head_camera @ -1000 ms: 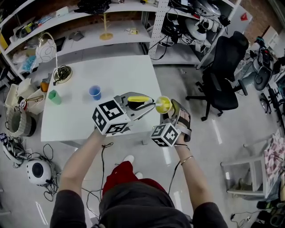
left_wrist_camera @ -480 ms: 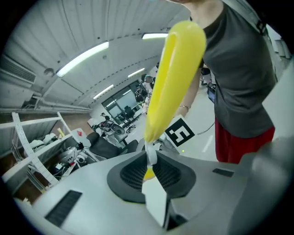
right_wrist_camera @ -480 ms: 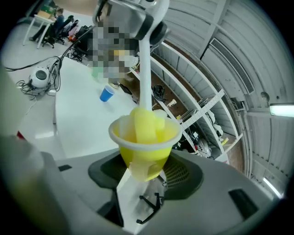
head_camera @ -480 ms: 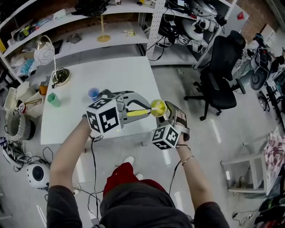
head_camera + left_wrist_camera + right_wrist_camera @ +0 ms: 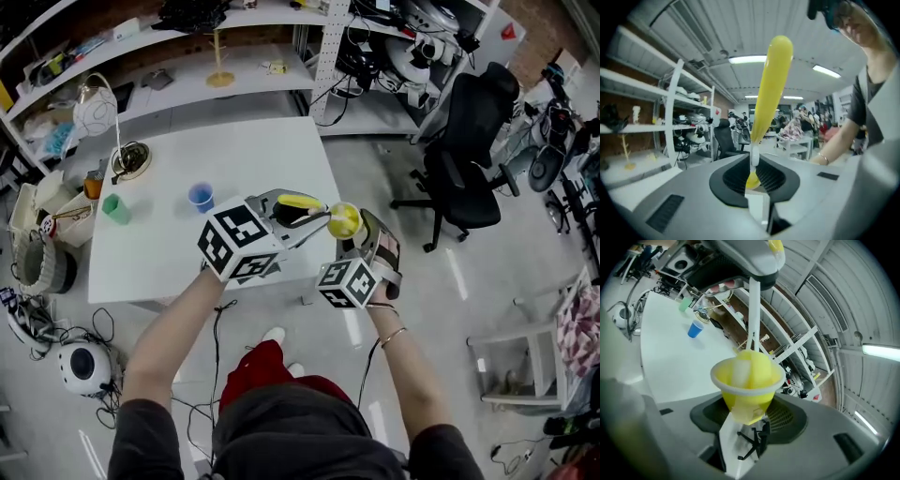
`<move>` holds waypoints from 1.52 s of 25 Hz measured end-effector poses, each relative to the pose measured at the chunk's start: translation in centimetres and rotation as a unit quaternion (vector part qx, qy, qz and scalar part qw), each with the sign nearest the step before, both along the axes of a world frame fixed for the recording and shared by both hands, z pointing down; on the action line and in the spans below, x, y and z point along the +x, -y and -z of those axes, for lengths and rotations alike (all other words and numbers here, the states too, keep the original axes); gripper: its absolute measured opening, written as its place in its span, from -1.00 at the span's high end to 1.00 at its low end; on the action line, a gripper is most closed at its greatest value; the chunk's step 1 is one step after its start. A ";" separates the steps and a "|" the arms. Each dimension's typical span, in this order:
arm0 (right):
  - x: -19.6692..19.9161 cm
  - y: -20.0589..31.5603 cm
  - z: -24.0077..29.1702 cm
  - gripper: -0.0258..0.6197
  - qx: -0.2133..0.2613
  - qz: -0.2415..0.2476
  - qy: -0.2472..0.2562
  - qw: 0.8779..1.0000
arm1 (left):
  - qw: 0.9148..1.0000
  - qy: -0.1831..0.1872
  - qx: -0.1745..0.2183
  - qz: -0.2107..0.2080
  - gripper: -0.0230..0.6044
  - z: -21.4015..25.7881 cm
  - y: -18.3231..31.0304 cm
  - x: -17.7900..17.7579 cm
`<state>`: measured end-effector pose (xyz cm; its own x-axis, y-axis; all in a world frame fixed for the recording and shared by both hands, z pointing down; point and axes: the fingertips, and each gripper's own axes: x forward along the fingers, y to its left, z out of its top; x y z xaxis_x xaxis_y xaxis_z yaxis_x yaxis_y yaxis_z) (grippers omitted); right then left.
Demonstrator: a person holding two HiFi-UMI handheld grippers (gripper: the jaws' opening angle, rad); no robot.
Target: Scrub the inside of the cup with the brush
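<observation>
In the head view, we see the left claw (image 5: 312, 217) shut on the yellow-handled brush (image 5: 298, 202). The brush lies nearly level, and its far end reaches into the small yellow plastic cup (image 5: 344, 220). The right claw (image 5: 351, 236) holds that cup in the air near the right edge of the white desk (image 5: 244, 150). A small blue cup (image 5: 201, 196) and a small green cup (image 5: 115, 207) stand on the desk, apart from each other. A black office chair (image 5: 469, 159) stands on the floor to the right, and cluttered shelves (image 5: 187, 56) run behind the desk.

In the left gripper view, we see the left claw (image 5: 753, 171) pressed together on the brush's thin stem, with the yellow handle (image 5: 771, 89) rising beyond it.

In the right gripper view, the right claw (image 5: 747, 420) stands fairly wide and is clamped on the yellow cup's (image 5: 747, 385) lower part. The brush's white stem (image 5: 753, 315) drops into the cup's mouth, and its pale head (image 5: 739, 372) is inside. The desk (image 5: 670, 357) stretches behind with the blue cup (image 5: 695, 328) on it.
</observation>
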<state>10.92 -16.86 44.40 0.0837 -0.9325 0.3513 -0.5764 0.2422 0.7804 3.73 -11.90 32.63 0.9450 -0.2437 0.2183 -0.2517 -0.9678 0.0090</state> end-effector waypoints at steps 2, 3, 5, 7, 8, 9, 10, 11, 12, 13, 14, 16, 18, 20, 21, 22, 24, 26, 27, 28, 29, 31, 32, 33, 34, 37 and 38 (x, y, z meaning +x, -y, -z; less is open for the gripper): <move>0.3 0.2 -0.1 0.16 0.000 -0.015 -0.012 1.000 | 0.995 -0.035 -0.079 0.047 0.78 -0.3 1.1 -0.3; 0.4 0.3 -0.2 0.16 0.000 -0.021 -0.019 1.000 | 0.989 -0.053 -0.121 0.067 0.78 -0.5 1.7 -0.5; 0.8 0.4 -0.2 0.16 0.003 -0.033 -0.034 0.999 | 0.969 -0.093 -0.206 0.103 0.78 -1.1 2.6 -1.1; 1.1 0.5 0.1 0.16 0.010 -0.042 -0.048 0.998 | 0.940 -0.139 -0.284 0.129 0.78 -1.5 3.3 -1.7; 1.1 0.5 0.3 0.16 0.011 -0.044 -0.052 0.998 | 0.927 -0.159 -0.311 0.134 0.78 -1.6 3.5 -1.8; 1.1 0.6 0.3 0.16 0.010 -0.045 -0.053 0.998 | 0.921 -0.170 -0.323 0.135 0.78 -1.6 3.5 -1.9; 1.1 0.5 0.3 0.16 0.007 -0.043 -0.050 0.998 | 0.923 -0.170 -0.317 0.134 0.78 -1.6 3.4 -1.9; 1.0 0.5 0.2 0.16 0.004 -0.041 -0.045 0.998 | 0.934 -0.161 -0.293 0.128 0.78 -1.6 3.2 -1.8; 1.0 0.5 0.2 0.16 0.001 -0.039 -0.040 0.998 | 0.949 -0.144 -0.256 0.117 0.78 -1.5 2.9 -1.7; 1.0 0.4 0.2 0.16 0.000 -0.036 -0.034 0.999 | 0.964 -0.123 -0.212 0.102 0.78 -1.3 2.5 -1.4; 1.0 0.4 0.3 0.16 -0.001 -0.034 -0.030 0.999 | 0.978 -0.101 -0.165 0.083 0.79 -1.1 2.0 -1.1; 1.1 0.3 0.4 0.16 -0.003 -0.029 -0.023 0.999 | 0.994 -0.061 -0.086 0.041 0.79 -0.8 0.9 -0.5; 1.1 0.2 0.2 0.16 -0.007 -0.024 -0.018 1.000 | 1.000 -0.022 -0.023 -0.003 0.78 -0.9 -0.2 0.0; 1.0 0.1 -0.1 0.17 -0.013 -0.016 -0.013 1.000 | 0.998 0.024 0.044 -0.044 0.79 -1.2 -1.1 0.4; 0.8 0.0 -0.3 0.17 -0.015 -0.011 -0.011 1.000 | 0.994 0.046 0.077 -0.064 0.78 -1.3 -1.4 0.5; 0.6 0.0 -0.5 0.17 -0.017 -0.004 -0.008 1.000 | 0.988 0.067 0.108 -0.083 0.78 -1.4 -1.7 0.5; 0.3 -0.1 -0.7 0.18 -0.020 0.006 -0.001 1.000 | 0.974 0.101 0.165 -0.119 0.78 -1.6 -2.2 0.5; 0.1 -0.1 -0.7 0.18 -0.020 0.013 0.003 1.000 | 0.959 0.126 0.208 -0.145 0.79 -1.8 -2.5 0.3; 0.0 0.0 -0.7 0.18 -0.022 0.018 0.004 1.000 | 0.952 0.136 0.225 -0.155 0.78 -2.0 -2.6 0.2; -0.1 0.0 -0.8 0.18 -0.024 0.023 0.005 0.999 | 0.945 0.148 0.241 -0.165 0.78 -2.1 -2.7 0.1; -0.2 0.0 -0.8 0.18 -0.027 0.028 0.005 0.999 | 0.936 0.161 0.258 -0.175 0.78 -2.3 -2.8 0.0; -0.3 -0.1 -1.1 0.18 -0.034 0.040 0.006 0.999 | 0.919 0.188 0.289 -0.193 0.78 -2.7 -3.0 0.0; -0.3 -0.2 -1.2 0.18 -0.036 0.043 0.007 0.998 | 0.911 0.199 0.300 -0.199 0.78 -2.8 -3.1 0.1; -0.3 -0.2 -1.3 0.18 -0.036 0.043 0.009 0.998 | 0.908 0.207 0.305 -0.202 0.78 -2.9 -3.1 0.2; -0.2 -0.2 -1.3 0.18 -0.035 0.040 0.011 0.999 | 0.910 0.208 0.299 -0.198 0.78 -2.8 -3.0 0.3; 0.3 0.0 -1.2 0.18 -0.032 0.020 0.018 0.999 | 0.950 0.182 0.207 -0.144 0.78 -2.3 -2.3 0.9; 0.4 0.1 -1.2 0.18 -0.031 0.013 0.018 0.999 | 0.963 0.171 0.172 -0.122 0.78 -2.2 -1.9 1.0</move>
<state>11.37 -16.95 45.61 0.0472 -0.9103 0.4111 -0.5962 0.3045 0.7428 4.74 -9.97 34.80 0.8705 -0.1370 0.4727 0.0519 -0.9296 -0.3650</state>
